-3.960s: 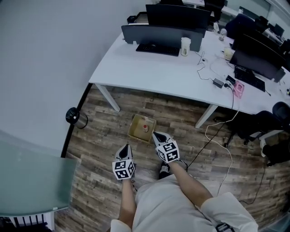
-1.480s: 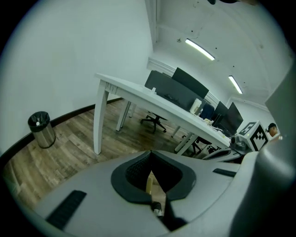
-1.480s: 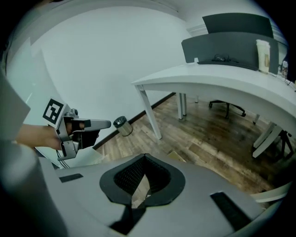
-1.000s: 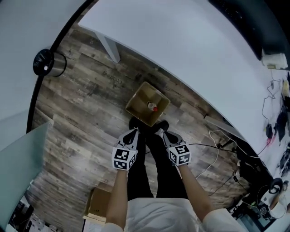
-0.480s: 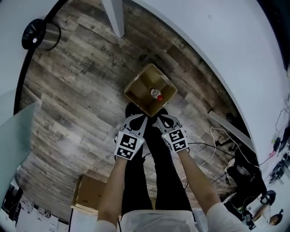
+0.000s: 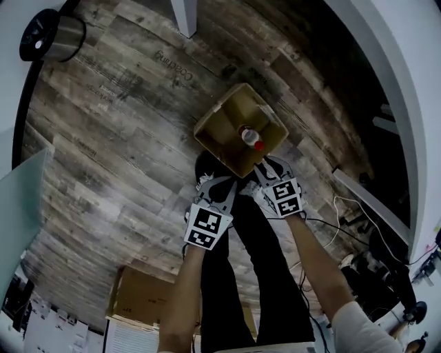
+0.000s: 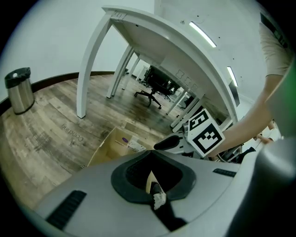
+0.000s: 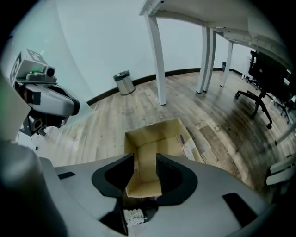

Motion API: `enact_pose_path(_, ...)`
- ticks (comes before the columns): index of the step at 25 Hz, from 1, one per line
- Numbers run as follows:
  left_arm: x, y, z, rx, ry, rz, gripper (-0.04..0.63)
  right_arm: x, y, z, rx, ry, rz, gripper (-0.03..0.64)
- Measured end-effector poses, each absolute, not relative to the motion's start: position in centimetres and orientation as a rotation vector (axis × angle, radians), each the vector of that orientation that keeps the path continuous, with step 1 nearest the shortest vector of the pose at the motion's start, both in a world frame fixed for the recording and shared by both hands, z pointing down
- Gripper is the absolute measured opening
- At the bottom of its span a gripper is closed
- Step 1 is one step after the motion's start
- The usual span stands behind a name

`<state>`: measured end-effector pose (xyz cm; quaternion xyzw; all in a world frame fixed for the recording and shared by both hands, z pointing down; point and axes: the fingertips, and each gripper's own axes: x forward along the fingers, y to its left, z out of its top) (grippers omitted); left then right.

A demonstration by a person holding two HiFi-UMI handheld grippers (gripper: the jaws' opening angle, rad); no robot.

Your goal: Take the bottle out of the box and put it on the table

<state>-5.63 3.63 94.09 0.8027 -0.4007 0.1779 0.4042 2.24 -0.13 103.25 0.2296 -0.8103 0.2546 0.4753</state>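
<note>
An open cardboard box (image 6: 222, 128) stands on the wooden floor by the person's feet. Upright inside it is a clear bottle (image 6: 249, 138) with a red cap. My right gripper (image 6: 264, 169) hangs over the box's near right edge. Its jaws have just been opening and are open with nothing between them; the box (image 8: 157, 141) shows through the gap of the right gripper (image 8: 144, 173). My left gripper (image 6: 222, 185) hovers just short of the box's near edge, shut and empty. In the left gripper view its jaws (image 7: 150, 179) nearly hide the box (image 7: 110, 149). Neither gripper view shows the bottle.
A white table (image 6: 413, 96) stands over the box, one leg (image 6: 185, 15) just behind it. A metal bin (image 6: 49, 38) is at the far left. A second cardboard box (image 6: 146, 302) lies behind my left arm. Cables (image 6: 344, 231) run across the floor at the right.
Both grippers have sunk toward the box and now sit at its near edge. The right jaws have gone from shut to open. The head view has come closer to the floor.
</note>
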Motion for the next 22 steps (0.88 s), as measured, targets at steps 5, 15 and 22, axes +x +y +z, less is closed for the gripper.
enact_pose_path(5,-4.3,2.5,96.0,2.05,-1.03,0.44,0.014,3.6,-1.3,107.4,0.548,-1.924,0.572,0.24)
enact_pose_path(15,-3.8,1.1,98.5,2.095,-1.071,0.42,0.014,3.5,-2.6,113.2,0.534,-1.919,0.509,0.25)
enact_pose_path(22,-3.7,1.8,100.1,2.133,-1.046,0.467,0.014,3.3,-2.9,114.4,0.525,-1.879,0.416,0.225)
